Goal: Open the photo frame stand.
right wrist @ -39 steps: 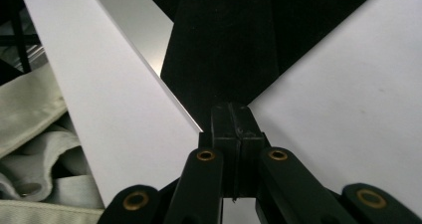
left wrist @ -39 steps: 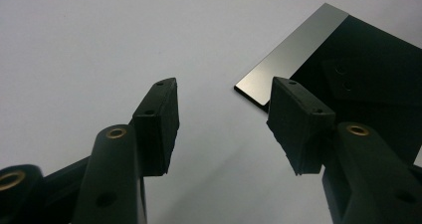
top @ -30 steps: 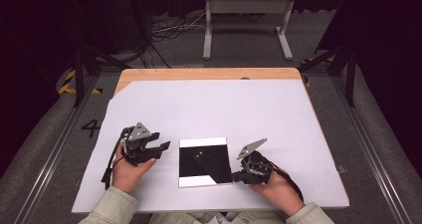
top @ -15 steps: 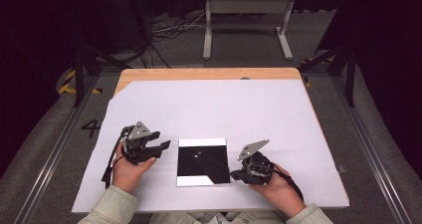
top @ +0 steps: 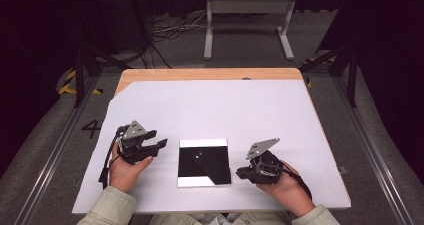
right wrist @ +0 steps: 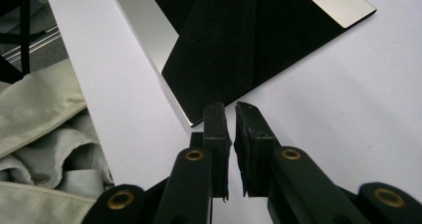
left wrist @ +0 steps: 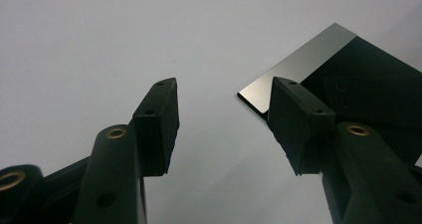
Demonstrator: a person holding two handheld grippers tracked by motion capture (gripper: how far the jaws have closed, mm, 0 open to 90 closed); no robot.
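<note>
Backing slightly off the mirror tile (top: 204,162) lying flat mid-table between both tongs, right gripper (right wrist: 230,115) jaws just parting to a narrow empty gap, left gripper (left wrist: 221,112) gaping wide and empty, risking pads skidding on the thin glossy edge.

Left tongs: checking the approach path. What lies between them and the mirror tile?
Bare white tabletop, seen in the high view, between the left tongs and mirror tile.

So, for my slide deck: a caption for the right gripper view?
Right gripper, jaws slightly parted and holding nothing, beside the glossy black square mirror tile on the white table.
</note>
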